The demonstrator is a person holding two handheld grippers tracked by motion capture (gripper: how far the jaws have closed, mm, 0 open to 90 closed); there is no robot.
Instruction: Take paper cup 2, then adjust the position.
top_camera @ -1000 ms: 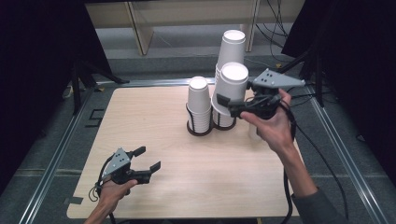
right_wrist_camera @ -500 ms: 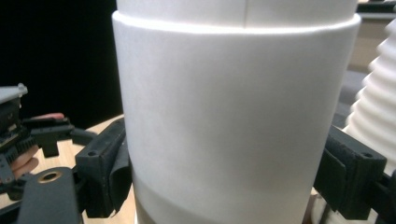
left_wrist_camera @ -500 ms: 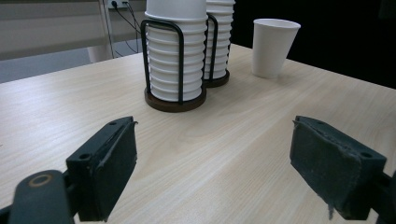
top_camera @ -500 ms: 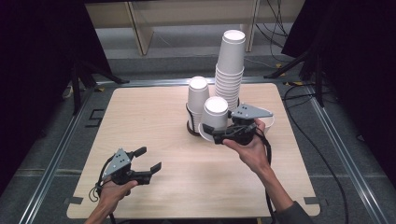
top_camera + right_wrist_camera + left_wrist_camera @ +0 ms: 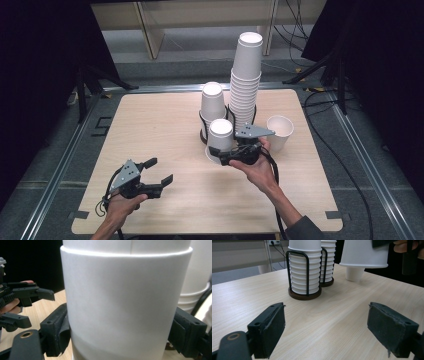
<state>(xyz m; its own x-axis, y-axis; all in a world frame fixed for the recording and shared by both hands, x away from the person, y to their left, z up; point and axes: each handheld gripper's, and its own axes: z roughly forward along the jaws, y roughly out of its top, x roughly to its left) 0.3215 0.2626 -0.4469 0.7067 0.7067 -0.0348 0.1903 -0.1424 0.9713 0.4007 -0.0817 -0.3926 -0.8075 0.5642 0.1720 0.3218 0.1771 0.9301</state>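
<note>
1. The right gripper is coming down fast, bringing an upturned cup from high beside the tall stack to just above the worktop, near side of the racks.
2. Its jaws are clamping the cup's wall, one pad on each side, plain to see in the right gripper view.
3. From the left gripper view, the cup is hanging with its rim clear of the wood, so it is not down yet.
4. That drop is telling us the carry is nearly over: the cup is off the stack and heading for a free spot on the worktop, by my reading.
5. Another single cup is standing mouth-up at the right, beside the tall stack, well apart from the carried one.
6. The short stack is sitting in its black wire rack, just behind the carried cup.
7. The left gripper is staying parked at the near left, jaws apart and gripping nothing, bare wood between the pads.
8. What is left, as I judge it: lower the last bit, seat the rim flat and release without nudging the rack.
</note>
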